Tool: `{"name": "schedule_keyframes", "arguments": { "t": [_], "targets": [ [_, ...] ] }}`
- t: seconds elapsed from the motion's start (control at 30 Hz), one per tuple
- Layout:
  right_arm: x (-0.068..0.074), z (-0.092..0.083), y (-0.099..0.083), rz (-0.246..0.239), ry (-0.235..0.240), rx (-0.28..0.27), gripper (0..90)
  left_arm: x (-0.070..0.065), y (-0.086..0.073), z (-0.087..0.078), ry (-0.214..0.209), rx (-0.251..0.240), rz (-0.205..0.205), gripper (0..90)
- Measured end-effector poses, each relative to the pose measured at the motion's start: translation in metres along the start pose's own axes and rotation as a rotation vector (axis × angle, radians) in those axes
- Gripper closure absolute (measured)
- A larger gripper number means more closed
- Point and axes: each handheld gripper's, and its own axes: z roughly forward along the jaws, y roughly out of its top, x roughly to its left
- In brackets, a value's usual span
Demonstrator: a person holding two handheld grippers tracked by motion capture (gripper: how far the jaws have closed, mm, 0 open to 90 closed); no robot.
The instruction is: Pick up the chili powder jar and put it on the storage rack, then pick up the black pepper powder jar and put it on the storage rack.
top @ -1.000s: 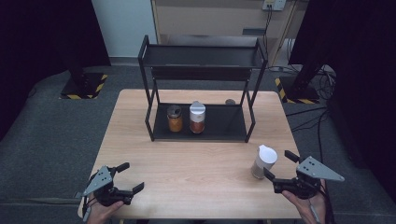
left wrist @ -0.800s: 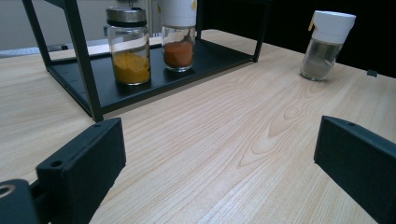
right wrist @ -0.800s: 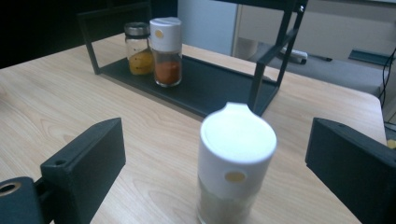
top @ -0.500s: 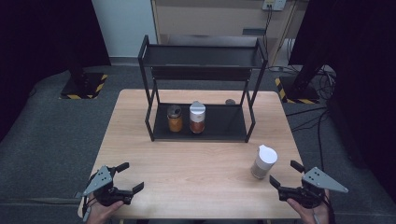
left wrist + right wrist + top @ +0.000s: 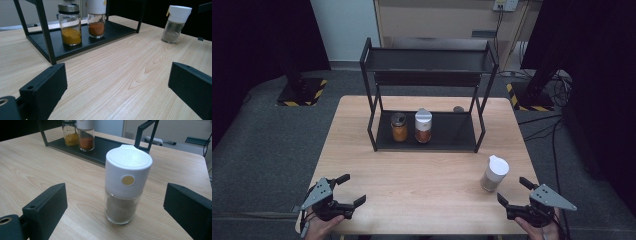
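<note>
I have the right gripper [image 5: 516,192] at the near right edge of the table [image 5: 422,180], its fingers spread wide and holding nothing. The white-capped spice jar [image 5: 494,173] stands upright just beyond them, clear of both fingers. My left gripper [image 5: 346,189] sits at the near left corner, fingers also wide open and empty. Farther off, the black rack [image 5: 427,90] holds a yellow spice jar [image 5: 399,127] and a red spice jar [image 5: 423,125] side by side on its bottom shelf.

White-capped grey spice jar [image 5: 126,185], black rack [image 5: 427,90], pale wood-grain table [image 5: 422,190]
</note>
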Motion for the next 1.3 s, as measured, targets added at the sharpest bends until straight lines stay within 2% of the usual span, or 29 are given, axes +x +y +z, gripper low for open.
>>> {"name": "schedule_keyframes", "arguments": {
  "t": [0.37, 0.57, 1.3],
  "targets": [
    [0.0002, -0.0004, -0.0055, -0.004, -0.016, 0.001, 5.4, -0.0006, 0.0009, -0.0005, -0.001, 0.003, 0.006, 1.1],
    [-0.0009, -0.0001, -0.0071, -0.007, -0.003, 0.000, 5.4, -0.0008, 0.0011, -0.0007, 0.000, 0.004, 0.008, 1.1],
    [-0.0001, -0.0012, -0.0079, -0.007, -0.014, -0.002, 5.3, -0.0009, 0.0018, 0.0000, -0.006, 0.007, 0.012, 1.1]
  ]
}}
